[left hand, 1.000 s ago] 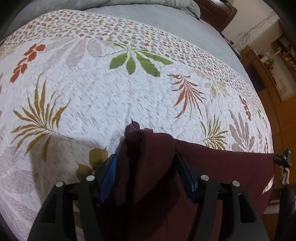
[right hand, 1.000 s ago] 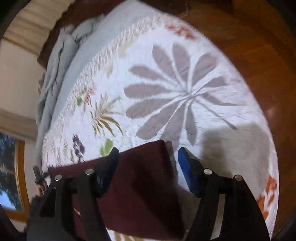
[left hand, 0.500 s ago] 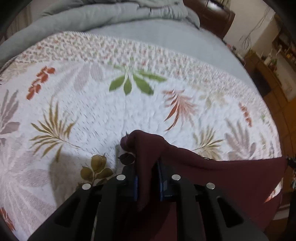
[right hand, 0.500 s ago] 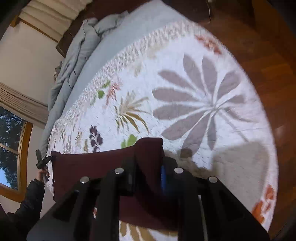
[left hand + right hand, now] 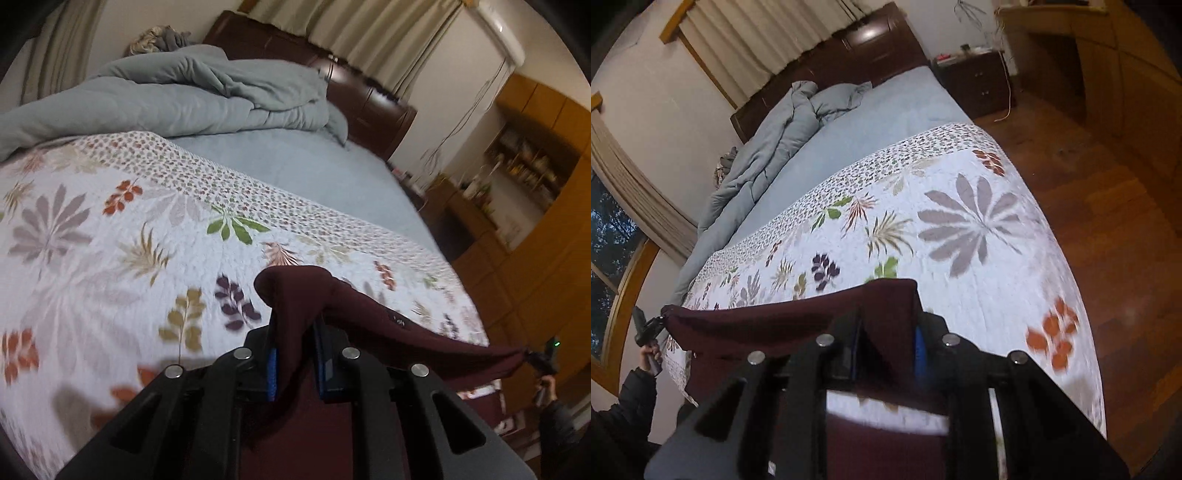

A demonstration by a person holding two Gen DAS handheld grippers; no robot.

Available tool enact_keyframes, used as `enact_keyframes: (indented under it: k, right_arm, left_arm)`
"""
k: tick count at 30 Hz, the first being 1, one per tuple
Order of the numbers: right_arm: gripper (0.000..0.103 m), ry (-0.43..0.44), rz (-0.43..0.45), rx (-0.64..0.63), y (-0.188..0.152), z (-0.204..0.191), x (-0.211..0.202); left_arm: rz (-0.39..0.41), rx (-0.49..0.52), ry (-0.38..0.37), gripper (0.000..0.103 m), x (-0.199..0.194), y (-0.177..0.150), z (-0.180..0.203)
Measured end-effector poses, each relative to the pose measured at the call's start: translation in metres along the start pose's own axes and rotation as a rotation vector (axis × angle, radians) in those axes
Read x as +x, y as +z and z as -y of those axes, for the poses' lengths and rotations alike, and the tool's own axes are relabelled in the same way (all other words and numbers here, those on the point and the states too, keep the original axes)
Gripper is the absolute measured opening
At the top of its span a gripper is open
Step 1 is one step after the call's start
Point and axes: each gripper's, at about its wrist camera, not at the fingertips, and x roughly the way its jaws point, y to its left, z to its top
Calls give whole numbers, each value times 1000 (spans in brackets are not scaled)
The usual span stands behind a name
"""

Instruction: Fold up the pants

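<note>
The dark maroon pants point(image 5: 369, 328) hang stretched between my two grippers above the floral quilt point(image 5: 92, 258). My left gripper point(image 5: 295, 365) is shut on one corner of the pants, with a bunch of cloth sticking up between its blue pads. My right gripper point(image 5: 886, 350) is shut on the other corner of the pants point(image 5: 783, 325). In the left wrist view the right gripper point(image 5: 541, 360) shows at the far right holding the cloth's end. In the right wrist view the left gripper point(image 5: 646, 328) shows at the far left. The pants' lower part hangs hidden below the grippers.
A crumpled grey duvet point(image 5: 184, 96) lies at the head of the bed by the dark wooden headboard point(image 5: 369, 99). A blue sheet point(image 5: 868, 122) lies beyond the quilt. Wooden floor point(image 5: 1108, 221) and a nightstand point(image 5: 975, 81) are on the right side. Wooden cabinets point(image 5: 535, 184) stand along the wall.
Both grippers closed on the pants' corners and then lifted them off the quilt. The cloth now hangs taut between them, and the views tilted up toward the headboard.
</note>
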Motion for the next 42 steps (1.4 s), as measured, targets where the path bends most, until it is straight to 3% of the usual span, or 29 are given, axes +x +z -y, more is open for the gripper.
enact_keyframes:
  k: [9, 15, 16, 18, 19, 20, 23, 25, 27, 30, 33, 36, 42]
  right_arm:
    - [27, -74, 31, 41, -120, 5, -36]
    - [31, -143, -17, 75, -168, 9, -32]
    - [34, -157, -22, 86, -173, 10, -33]
    - [42, -173, -21, 104, -180, 11, -36]
    - [56, -203, -17, 123, -185, 12, -40]
    - [61, -222, -12, 140, -189, 13, -44]
    - [67, -231, -14, 239, -207, 23, -56]
    - [68, -215, 9, 387, -224, 32, -69]
    - [68, -107, 79, 536, -241, 35, -80]
    - [67, 15, 123, 614, -251, 21, -77]
    - [67, 103, 141, 692, -252, 12, -59]
    - [67, 106, 133, 719, -241, 9, -37]
    - [66, 84, 120, 771, -227, 16, -15]
  left_arm:
    - [-28, 3, 30, 15, -56, -104, -21]
    - [-149, 1, 90, 18, -47, -160, -44]
    - [-176, 15, 110, 21, -45, -167, -44]
    - [-225, 23, 170, 37, -42, -177, -48]
    - [-245, 15, 199, 53, -43, -181, -51]
    - [-260, 12, 231, 64, -46, -183, -52]
    - [-294, 40, 307, 71, -63, -193, -51]
    - [-290, 46, 353, 74, -77, -196, -49]
    - [-268, 21, 384, 74, -94, -196, -49]
    - [-191, -72, 343, 76, -124, -193, -44]
    - [-100, -174, 158, 86, -137, -189, -27]
    - [-94, -225, 15, 89, -123, -187, -13]
    - [-147, -362, -14, 89, -81, -189, -16]
